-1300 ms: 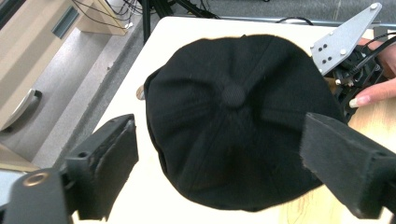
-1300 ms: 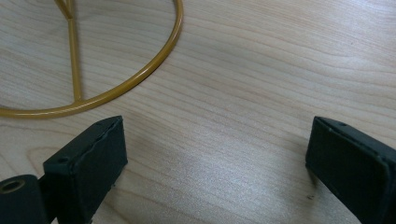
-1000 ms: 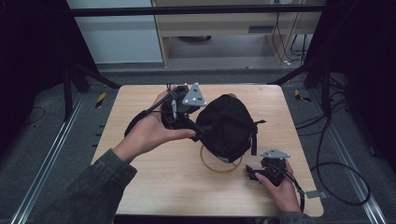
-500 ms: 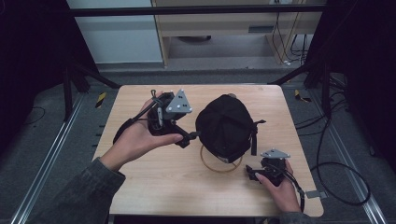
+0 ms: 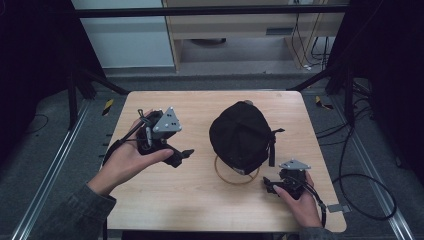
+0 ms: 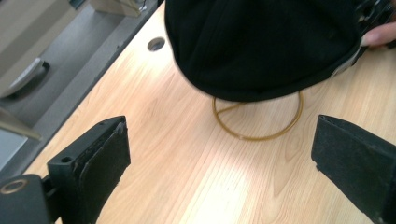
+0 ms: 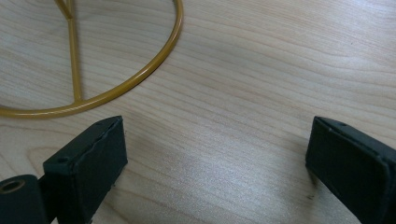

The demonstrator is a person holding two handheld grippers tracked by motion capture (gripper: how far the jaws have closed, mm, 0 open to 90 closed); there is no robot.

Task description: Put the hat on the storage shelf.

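High view, black cap (image 5: 242,135) on its gold stand (image 5: 235,176) mid-surface (image 5: 200,200), my left gripper (image 5: 182,156) well left of it, my right gripper (image 5: 268,184) just beside the stand, left gripper view, my fingers (image 6: 100,163) wide, empty, facing the cap (image 6: 261,46), right gripper view, my fingers (image 7: 93,158) wide, empty, by the stand's ring (image 7: 116,88)

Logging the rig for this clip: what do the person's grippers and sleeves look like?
Both are black handheld grippers, left gripper and right gripper, each topped with a grey three-cornered plate and ending in two blocky black jaws with flat pads. A black cable trails from the right one. Both forearms wear grey sleeves.
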